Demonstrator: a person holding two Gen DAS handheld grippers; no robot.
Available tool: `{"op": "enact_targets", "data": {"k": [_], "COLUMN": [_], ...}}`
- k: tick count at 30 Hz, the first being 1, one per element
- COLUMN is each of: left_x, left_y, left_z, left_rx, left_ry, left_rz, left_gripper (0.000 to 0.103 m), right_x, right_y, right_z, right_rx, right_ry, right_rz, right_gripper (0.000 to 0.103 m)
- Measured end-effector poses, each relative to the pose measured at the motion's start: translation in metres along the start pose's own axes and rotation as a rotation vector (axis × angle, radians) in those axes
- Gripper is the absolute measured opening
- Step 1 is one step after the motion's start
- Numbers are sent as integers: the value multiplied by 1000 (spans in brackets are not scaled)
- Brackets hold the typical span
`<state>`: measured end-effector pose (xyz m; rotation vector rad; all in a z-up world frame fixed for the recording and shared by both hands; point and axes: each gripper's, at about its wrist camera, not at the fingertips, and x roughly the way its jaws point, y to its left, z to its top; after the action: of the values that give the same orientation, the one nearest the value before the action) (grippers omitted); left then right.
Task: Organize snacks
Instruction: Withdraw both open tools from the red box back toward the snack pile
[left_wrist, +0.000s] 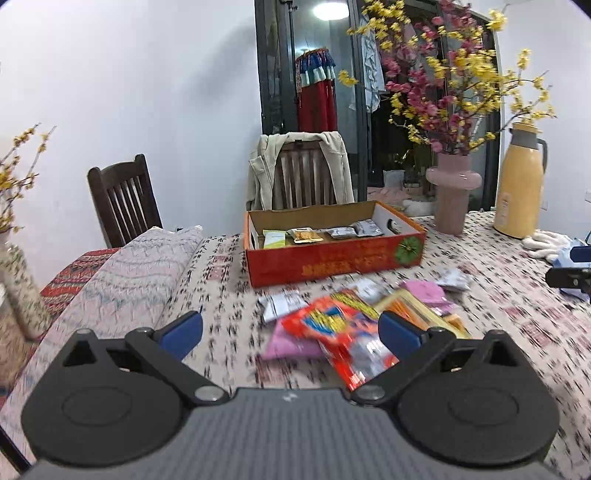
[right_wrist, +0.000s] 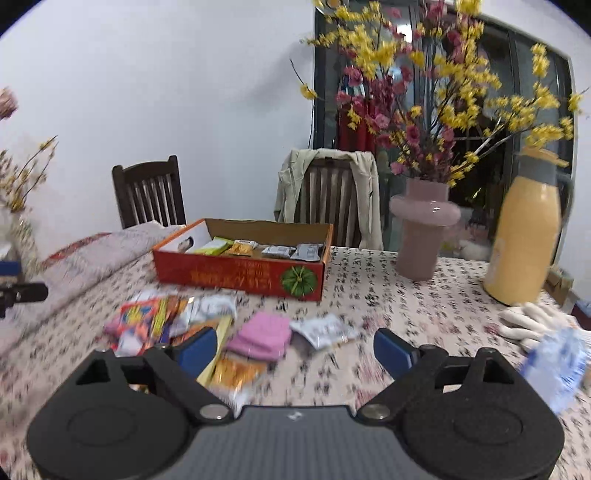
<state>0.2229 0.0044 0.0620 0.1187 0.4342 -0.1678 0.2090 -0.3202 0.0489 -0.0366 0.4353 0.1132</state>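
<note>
Left gripper (left_wrist: 290, 332): jaws wide, nothing held, above a red packet (left_wrist: 341, 339) at the near edge of the loose snack pile (left_wrist: 369, 314). Right gripper (right_wrist: 294, 349): jaws wide, nothing held, above a pink packet (right_wrist: 262, 334) on the tablecloth (right_wrist: 406, 295). Box (left_wrist: 332, 264) stands behind the pile, holding four packets in a row (left_wrist: 321, 234). Vase (right_wrist: 424, 229) and flask (right_wrist: 524, 236) stand right of the box.

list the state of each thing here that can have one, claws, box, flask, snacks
left claw: open, holding nothing
right claw: open, holding nothing
cardboard box: open-topped, a row of packets inside
loose snack packets: piled on the table, outside the box
yellow flask: upright, lid on
pink vase: upright, holding flowers
</note>
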Motion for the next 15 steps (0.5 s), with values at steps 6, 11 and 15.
{"op": "enact_targets", "data": {"k": [6, 11, 15], "left_x": [-49, -85, -102], "left_y": [-14, -18, -19], "left_z": [-35, -62, -88], "left_rx": [-62, -84, -96], "left_ry": [-18, -35, -11], "left_rz": [11, 43, 36], "left_gripper": [103, 103, 103], "right_x": [-57, -95, -117], "right_y": [26, 50, 62], "right_z": [-44, -72, -91], "right_rx": [-41, -103, -116], "right_ry": [-40, -86, -129], "right_rz": [10, -13, -29], "right_gripper": [93, 95, 99]}}
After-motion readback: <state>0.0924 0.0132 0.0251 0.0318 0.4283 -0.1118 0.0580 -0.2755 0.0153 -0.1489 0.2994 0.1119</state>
